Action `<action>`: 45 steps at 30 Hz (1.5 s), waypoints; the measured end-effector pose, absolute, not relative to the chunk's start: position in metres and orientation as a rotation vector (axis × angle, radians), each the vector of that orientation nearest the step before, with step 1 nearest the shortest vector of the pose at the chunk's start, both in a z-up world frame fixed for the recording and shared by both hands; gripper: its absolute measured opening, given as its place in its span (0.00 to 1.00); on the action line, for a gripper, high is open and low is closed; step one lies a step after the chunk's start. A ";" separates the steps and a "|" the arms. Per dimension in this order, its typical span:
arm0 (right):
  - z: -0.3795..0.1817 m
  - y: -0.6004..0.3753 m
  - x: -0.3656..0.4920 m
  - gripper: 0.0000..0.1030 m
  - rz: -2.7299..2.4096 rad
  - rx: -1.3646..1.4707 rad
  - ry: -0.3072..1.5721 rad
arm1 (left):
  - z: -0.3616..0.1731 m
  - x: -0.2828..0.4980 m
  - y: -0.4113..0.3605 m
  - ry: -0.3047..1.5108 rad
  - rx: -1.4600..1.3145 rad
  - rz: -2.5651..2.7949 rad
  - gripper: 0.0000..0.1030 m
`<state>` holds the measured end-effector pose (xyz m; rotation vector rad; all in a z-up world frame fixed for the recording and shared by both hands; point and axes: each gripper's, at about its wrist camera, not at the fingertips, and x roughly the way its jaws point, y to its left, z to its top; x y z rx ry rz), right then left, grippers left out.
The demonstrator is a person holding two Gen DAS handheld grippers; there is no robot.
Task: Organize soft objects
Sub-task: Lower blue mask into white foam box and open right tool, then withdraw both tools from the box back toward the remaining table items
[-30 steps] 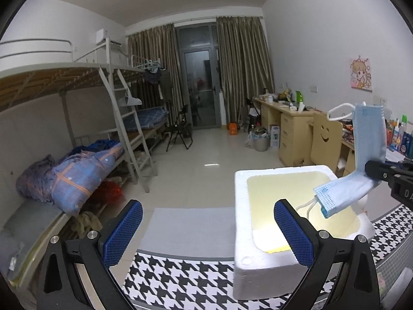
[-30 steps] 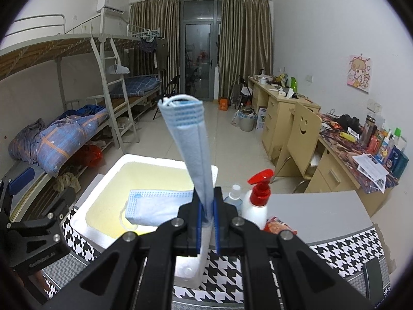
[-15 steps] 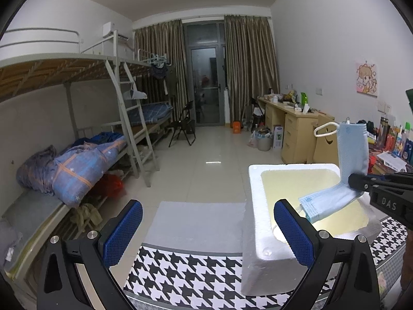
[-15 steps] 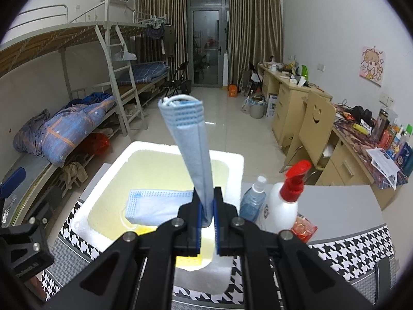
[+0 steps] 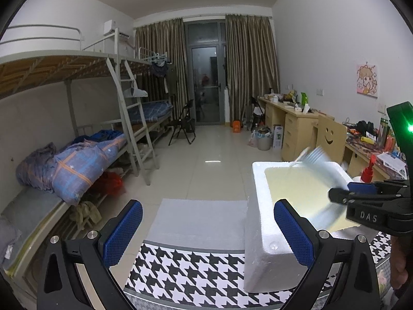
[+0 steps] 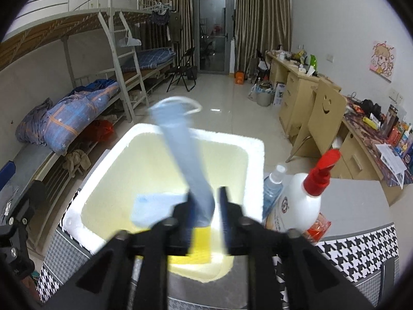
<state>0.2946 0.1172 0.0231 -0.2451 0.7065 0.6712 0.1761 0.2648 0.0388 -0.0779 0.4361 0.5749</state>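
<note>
Foam box [image 6: 254,160] fills the centre of the right wrist view, open top, on the houndstooth table [image 6: 361,253]. One blue mask [image 6: 155,208] already lies flat on its floor at about 8 o'clock.

Right gripper [image 6: 205,208] hangs over the box, jaws opening. The second blue mask [image 6: 185,152] stands blurred between them, leaning toward 11 o'clock, lower end against the left pad and clear of the right one.

Left gripper [image 5: 206,232] is wide and empty, parked at the box's 9 o'clock side.

Risks, my read:
- Mask top reaches past the far rim, so it could drape over the wall instead of landing inside.
- Fabric may cling to the left pad and get dragged out on retract.
- Ear loop [image 6: 191,103] could snag on the rim.
- Spray bottle [image 6: 304,199] sits just beside the box at 3 o'clock; a sideways exit could tip it.
</note>
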 end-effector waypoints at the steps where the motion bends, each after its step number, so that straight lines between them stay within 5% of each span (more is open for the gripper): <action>1: 0.022 0.118 0.294 0.51 0.676 -0.246 0.710 | 0.038 0.176 0.265 0.439 -0.079 0.572 0.99; 18: 0.029 0.110 0.276 0.63 0.708 -0.245 0.700 | 0.033 0.178 0.265 0.435 -0.084 0.571 0.99; 28: 0.043 0.093 0.264 0.80 0.688 -0.213 0.625 | 0.038 0.170 0.251 0.422 -0.074 0.546 0.99; 45: 0.056 0.054 0.239 0.82 0.685 -0.190 0.570 | 0.052 0.150 0.218 0.399 -0.057 0.523 0.99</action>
